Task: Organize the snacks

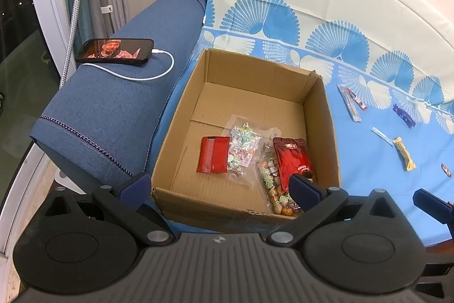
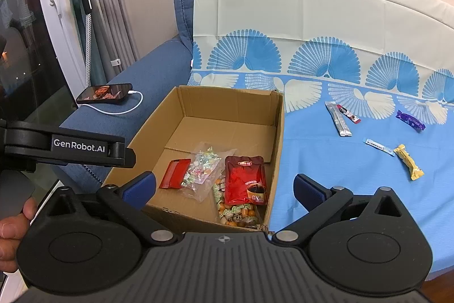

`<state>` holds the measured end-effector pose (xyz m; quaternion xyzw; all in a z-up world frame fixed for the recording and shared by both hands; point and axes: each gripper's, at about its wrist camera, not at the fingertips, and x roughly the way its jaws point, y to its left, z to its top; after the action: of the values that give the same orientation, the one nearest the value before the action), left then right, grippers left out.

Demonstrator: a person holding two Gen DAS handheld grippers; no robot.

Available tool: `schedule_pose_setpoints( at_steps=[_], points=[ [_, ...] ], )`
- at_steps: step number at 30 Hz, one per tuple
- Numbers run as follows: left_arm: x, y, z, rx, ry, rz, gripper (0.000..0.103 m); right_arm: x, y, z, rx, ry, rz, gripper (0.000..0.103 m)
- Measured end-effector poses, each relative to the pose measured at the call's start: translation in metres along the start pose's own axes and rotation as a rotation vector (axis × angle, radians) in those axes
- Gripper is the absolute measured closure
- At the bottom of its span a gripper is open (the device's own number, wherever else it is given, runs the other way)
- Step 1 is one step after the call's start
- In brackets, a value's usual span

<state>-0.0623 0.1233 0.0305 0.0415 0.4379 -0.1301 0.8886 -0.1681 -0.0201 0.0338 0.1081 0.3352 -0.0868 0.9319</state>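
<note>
Both grippers spread wide, empty: left gripper (image 1: 220,188), right gripper (image 2: 225,186), poised at the near edge of the cardboard box (image 2: 279,138). Already inside: red pouch (image 2: 247,179), candy bag (image 2: 203,165), small red packet (image 2: 174,173). Loose on the blue cloth (image 2: 340,189) at about 2 o'clock from the box: silver stick packs (image 2: 340,121), purple candy (image 2: 410,119), yellow bar (image 2: 410,165). Likely risks: thin flat wrappers slipping from a shallow pinch, cloth bunching under the fingertips, box wall nudged on the carry back.

The left tongs (image 1: 220,188) are spread wide and hold nothing. The right tongs (image 2: 224,186) are also spread wide and empty. A bare hand (image 2: 12,229) grips the left handle.
</note>
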Motion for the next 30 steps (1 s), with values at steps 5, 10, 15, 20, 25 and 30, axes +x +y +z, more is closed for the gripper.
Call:
schedule_pose_setpoints(
  at_steps=[5, 10, 15, 20, 25, 30],
  points=[
    [0.0006, 0.0004, -0.0006, -0.002, 0.002, 0.000, 0.000, -0.0002, -0.0005, -0.0002, -0.002, 0.000, 0.002, 0.000],
    [0.0013, 0.0006, -0.0011, -0.002, 0.004, -0.001, 0.000, 0.0002, -0.0003, -0.0002, -0.001, 0.000, 0.001, 0.000],
    [0.0021, 0.0018, -0.0013, -0.005, 0.003, 0.001, 0.000, 0.0002, -0.0004, -0.0004, -0.003, 0.000, 0.003, 0.000],
    [0.0032, 0.0010, -0.0011, -0.004, 0.007, 0.003, 0.000, 0.0001, -0.0004, -0.0004, -0.001, 0.000, 0.003, 0.000],
    [0.0038, -0.0002, -0.0004, 0.000, 0.011, 0.007, 0.000, 0.0017, -0.0019, -0.0011, 0.005, 0.000, 0.005, 0.000],
    [0.0050, -0.0056, 0.0019, 0.010, 0.015, 0.012, 0.000, 0.0033, -0.0089, -0.0018, 0.028, -0.005, 0.005, 0.000]
  ],
)
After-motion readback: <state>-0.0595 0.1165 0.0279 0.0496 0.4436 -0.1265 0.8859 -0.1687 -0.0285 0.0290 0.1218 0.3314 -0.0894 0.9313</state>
